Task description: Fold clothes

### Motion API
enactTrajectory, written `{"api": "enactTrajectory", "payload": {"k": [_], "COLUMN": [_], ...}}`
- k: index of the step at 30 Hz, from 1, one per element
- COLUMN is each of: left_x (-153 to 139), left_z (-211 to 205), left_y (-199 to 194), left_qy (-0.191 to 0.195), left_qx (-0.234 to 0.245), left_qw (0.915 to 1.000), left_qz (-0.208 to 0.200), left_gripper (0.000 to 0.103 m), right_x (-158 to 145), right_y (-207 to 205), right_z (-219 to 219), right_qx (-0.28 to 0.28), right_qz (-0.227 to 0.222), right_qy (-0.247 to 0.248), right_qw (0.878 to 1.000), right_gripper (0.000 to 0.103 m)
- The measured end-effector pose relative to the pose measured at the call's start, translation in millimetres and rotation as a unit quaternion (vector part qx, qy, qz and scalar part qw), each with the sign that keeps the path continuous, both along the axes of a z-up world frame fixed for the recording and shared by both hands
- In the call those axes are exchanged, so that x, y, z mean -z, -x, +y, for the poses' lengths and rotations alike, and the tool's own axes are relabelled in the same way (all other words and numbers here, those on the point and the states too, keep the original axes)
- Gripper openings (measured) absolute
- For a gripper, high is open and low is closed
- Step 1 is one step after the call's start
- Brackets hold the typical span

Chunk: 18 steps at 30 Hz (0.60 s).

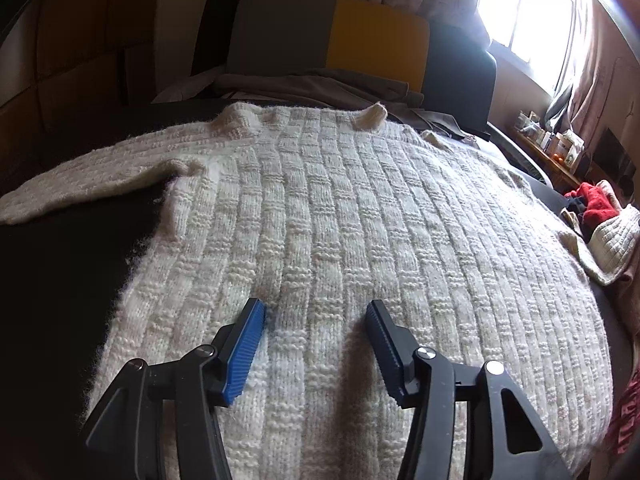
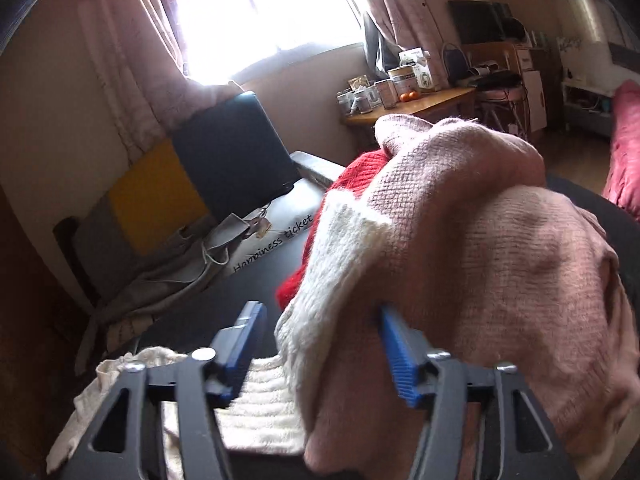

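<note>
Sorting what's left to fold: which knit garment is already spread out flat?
The cream sweater, lying flat under the open left gripper. The pink sweater and red knit sit bunched in a heap.

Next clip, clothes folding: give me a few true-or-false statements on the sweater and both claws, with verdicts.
1. The cream knit sweater lies spread flat. True.
2. The left claw is shut on the sweater. False: it is open above it, gripping nothing.
3. The right claw is open. True.
4. The sweater's left sleeve is folded over the body. False: it extends sideways.
5. A pink knit garment sits against the right claw. True.
</note>
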<state>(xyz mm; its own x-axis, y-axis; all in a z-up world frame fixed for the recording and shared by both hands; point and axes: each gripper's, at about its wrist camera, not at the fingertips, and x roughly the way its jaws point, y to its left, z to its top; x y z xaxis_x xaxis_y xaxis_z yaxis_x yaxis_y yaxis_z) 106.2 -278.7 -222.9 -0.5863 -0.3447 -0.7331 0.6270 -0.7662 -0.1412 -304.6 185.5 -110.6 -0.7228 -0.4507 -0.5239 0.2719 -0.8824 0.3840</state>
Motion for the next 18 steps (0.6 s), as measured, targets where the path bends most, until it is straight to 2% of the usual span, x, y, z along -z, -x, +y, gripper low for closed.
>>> {"api": "enactTrajectory", "payload": {"k": [3,7,9,10,11,16,18], "left_x": [0.0,-0.7,-0.6,-0.4,-0.4,-3.4,-8.5], "left_z": [1.9,3.2,2.8,2.7,3.0,3.7,2.8], "left_y": [1.5,0.7,1.2,1.5,1.7,8.2,15.3], "left_qy": [0.005,0.008,0.008,0.008,0.008,0.008,-0.007], "left_qx": [-0.002,-0.002,-0.001,-0.002,-0.002,-0.003,-0.005], "left_qw": [1.0000,0.9999,0.9999,0.9999,0.9999,0.9996,0.9989], "left_qz": [-0.005,-0.007,-0.007,-0.007,-0.007,-0.028,-0.046], "left_gripper": [0.056,0.057,0.057,0.057,0.057,0.057,0.057], "right_x": [2.2,0.0,-1.1,-1.7,-2.2,-4.3,12.7], "right_y": [6.2,10.8,13.0,14.2,15.3,20.6,11.7], "right_z": [-6.4,-22.0,-29.8,-33.6,-37.5,-57.4,-75.8], "right_qx": [-0.002,-0.035,-0.052,-0.060,-0.069,-0.110,-0.125], "right_qz": [0.010,-0.001,-0.006,-0.009,-0.011,-0.025,-0.041], "right_qy": [0.002,0.006,0.008,0.009,0.010,0.014,0.011], "right_qw": [1.000,0.999,0.999,0.998,0.998,0.993,0.991], "right_gripper": [0.055,0.055,0.040,0.023,0.011,0.010,0.010]}}
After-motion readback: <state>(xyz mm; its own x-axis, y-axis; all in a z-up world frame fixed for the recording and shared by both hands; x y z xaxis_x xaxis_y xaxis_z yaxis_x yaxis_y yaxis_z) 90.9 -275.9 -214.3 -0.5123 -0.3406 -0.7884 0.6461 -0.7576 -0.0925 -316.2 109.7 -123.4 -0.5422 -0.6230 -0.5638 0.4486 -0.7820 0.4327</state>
